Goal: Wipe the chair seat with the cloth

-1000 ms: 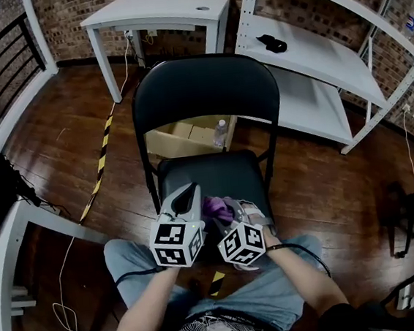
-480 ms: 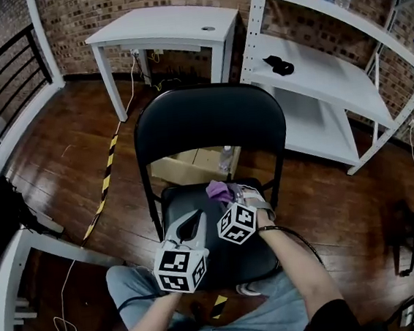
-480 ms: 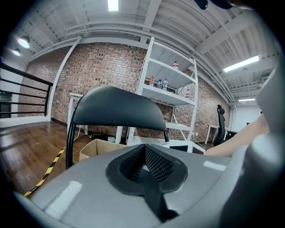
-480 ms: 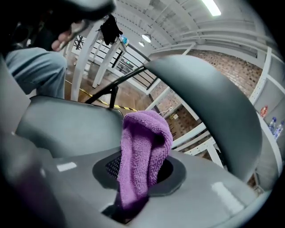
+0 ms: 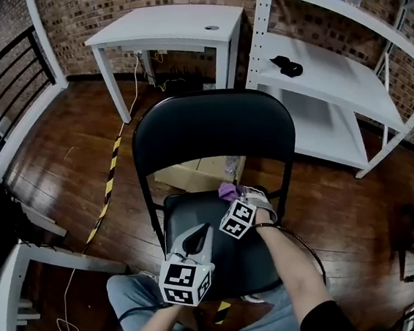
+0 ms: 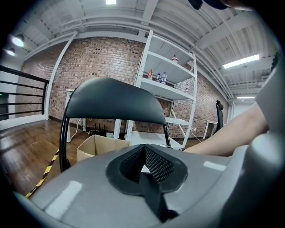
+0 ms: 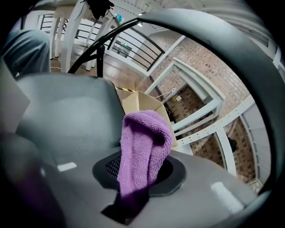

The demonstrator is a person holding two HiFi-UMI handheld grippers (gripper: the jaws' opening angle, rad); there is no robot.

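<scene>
The right gripper [image 7: 136, 178] is clamped on a purple terry cloth [image 7: 144, 142], whose free end flops over beyond the jaws; in the head view the cloth is at the rear right of the black chair seat [image 5: 198, 217], below the backrest [image 5: 210, 128], though contact with the seat cannot be told; the left gripper [image 6: 146, 167] hangs over the seat's front left, jaws together on nothing; the cloth looks light, soft and limp, so it probably needs a bunched grip and downward pressure to wipe
</scene>
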